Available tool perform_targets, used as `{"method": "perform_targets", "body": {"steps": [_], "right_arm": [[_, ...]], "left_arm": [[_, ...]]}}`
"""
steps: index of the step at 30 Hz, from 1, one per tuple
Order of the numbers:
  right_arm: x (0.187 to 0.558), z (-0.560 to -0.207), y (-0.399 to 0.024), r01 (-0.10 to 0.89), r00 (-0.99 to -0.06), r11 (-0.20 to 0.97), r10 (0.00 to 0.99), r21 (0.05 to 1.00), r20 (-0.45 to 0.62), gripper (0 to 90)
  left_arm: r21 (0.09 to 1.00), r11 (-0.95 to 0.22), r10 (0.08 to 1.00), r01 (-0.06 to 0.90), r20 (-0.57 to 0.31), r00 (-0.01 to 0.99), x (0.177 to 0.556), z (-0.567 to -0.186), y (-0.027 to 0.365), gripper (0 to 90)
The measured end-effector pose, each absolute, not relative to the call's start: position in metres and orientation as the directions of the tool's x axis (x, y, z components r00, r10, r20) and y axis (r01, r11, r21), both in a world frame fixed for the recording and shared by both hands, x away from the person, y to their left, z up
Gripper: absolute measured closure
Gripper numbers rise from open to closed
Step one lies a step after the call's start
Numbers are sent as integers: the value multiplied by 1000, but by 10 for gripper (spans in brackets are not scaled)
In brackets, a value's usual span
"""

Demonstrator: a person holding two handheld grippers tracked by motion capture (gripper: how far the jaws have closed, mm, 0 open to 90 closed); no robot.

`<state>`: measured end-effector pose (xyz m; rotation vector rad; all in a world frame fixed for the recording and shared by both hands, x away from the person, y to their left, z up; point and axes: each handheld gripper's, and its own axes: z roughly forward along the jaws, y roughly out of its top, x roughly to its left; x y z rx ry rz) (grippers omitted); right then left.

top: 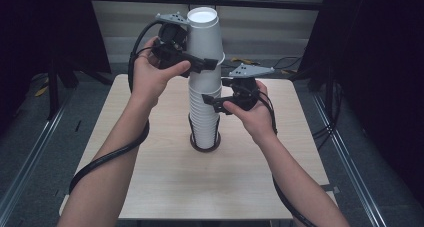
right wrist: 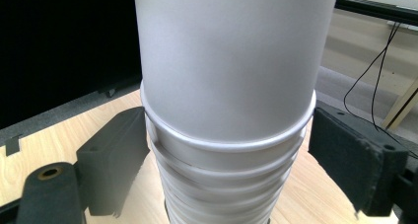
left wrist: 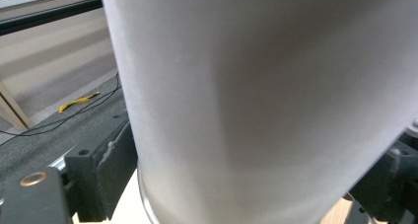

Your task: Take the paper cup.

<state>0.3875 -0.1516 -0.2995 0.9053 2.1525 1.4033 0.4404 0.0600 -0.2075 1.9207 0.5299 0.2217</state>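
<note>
The person's left hand (top: 152,77) holds the black two-jaw left tongs (top: 212,63) raised high, with the forearm reaching up from the lower left. The jaws stand closed against both sides of a white paper cup (top: 204,34). The right hand (top: 250,109) holds the black right tongs (top: 212,103) lower, and their jaws stand apart on either side of the white cup stack (right wrist: 226,184) without touching it.
</note>
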Motion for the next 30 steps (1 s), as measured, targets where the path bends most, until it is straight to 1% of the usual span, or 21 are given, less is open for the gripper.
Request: {"method": "perform_targets", "body": {"steps": [11,14,26,29,30], "right_arm": [[386,-300,-151,289,-697,293,717,911,-10,146],[387,-303,-151,292,-697,302,717,907,-15,171],[386,-305,-150,287,-697,302,717,909,-19,163],[386,-305,-149,289,-696,300,718,909,-15,159],[386,-305,-150,289,-696,299,718,909,-15,159]], "left_arm": [[920,-305,462,245,-82,883,436,-195,62,111],[920,-309,468,240,-72,881,435,-192,62,111],[925,-302,480,232,-63,875,434,-180,73,111],[927,-290,481,237,-73,874,432,-177,76,111],[927,-298,477,227,-61,877,433,-176,78,111]]}}
